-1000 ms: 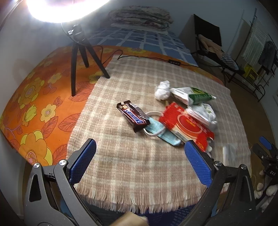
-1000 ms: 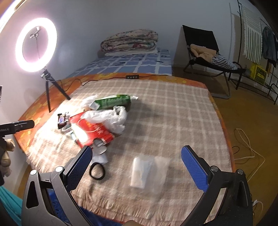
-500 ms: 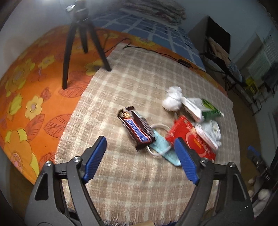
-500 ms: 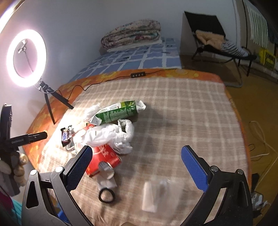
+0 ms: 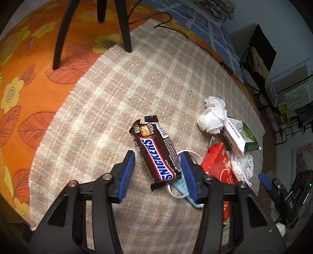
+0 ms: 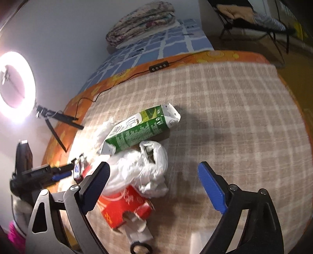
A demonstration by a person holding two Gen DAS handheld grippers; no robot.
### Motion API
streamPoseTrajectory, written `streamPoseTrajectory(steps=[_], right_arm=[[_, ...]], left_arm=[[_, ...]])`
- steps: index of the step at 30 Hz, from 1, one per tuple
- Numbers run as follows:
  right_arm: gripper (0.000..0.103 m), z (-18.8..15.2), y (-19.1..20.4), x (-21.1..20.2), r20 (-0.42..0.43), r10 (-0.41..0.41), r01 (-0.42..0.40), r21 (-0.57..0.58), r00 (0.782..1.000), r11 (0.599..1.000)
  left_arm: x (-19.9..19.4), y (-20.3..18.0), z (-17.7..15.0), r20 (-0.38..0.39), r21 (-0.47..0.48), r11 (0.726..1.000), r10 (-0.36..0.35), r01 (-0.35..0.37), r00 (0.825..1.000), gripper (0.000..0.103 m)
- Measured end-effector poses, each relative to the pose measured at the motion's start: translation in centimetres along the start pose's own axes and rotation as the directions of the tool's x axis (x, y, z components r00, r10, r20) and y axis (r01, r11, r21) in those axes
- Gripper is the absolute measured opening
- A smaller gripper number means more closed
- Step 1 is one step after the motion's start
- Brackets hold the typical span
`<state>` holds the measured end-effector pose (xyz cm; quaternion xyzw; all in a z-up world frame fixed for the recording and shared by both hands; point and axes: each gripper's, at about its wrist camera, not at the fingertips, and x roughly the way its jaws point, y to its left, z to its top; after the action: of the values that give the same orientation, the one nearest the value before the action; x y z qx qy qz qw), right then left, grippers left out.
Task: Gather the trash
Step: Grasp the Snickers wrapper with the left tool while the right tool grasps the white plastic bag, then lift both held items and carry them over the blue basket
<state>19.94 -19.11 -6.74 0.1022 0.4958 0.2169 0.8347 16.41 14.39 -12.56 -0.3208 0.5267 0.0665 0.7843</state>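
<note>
Fingers (image 5: 127,173) of left gripper (image 5: 158,172) astride Snickers wrapper (image 5: 156,154), untouched.

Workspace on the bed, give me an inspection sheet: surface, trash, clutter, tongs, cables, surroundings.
Surface: checked blanket over orange floral sheet.
Job's things: Snickers wrapper, crumpled tissue, green carton, white plastic bag, red box, face mask.
Clutter: black ring.
Tongs: left tongs have been closing, astride the wrapper, not touching; right tongs open over the bag.
Cables: black cable with inline remote.
Surroundings: ring light, folded quilt, chair.
</note>
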Motion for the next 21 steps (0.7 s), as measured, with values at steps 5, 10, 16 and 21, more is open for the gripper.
streamPoseTrajectory(steps=[5,10,16,21], right_arm=[[0.08,0.3,-0.2,1.6,-0.028,0.02,-0.019,0.04,0.999,0.999],[0.069,0.2,-0.1,3.5,-0.07,0.026,-0.023,0.044,0.997,0.999],[0.033,0.0,-0.6,4.4,-0.095,0.053,-0.047,0.065,0.994,0.997],[0.011,0.1,-0.5,3.6,-0.068,0.045,-0.042,0.053,0.997,0.998]], left_arm=[[1.1,-0.4,0.1,-0.012,-0.002,1.0,-0.007,0.007,1.0,0.027],[1.5,-0.5,0.2,-0.011,0.002,1.0,-0.006,0.006,1.0,0.015],[0.9,-0.3,0.7,0.024,0.003,1.0,-0.008,0.008,1.0,0.008],[-0.5,-0.6,0.6,0.058,0.029,1.0,-0.005,0.003,0.998,0.007]])
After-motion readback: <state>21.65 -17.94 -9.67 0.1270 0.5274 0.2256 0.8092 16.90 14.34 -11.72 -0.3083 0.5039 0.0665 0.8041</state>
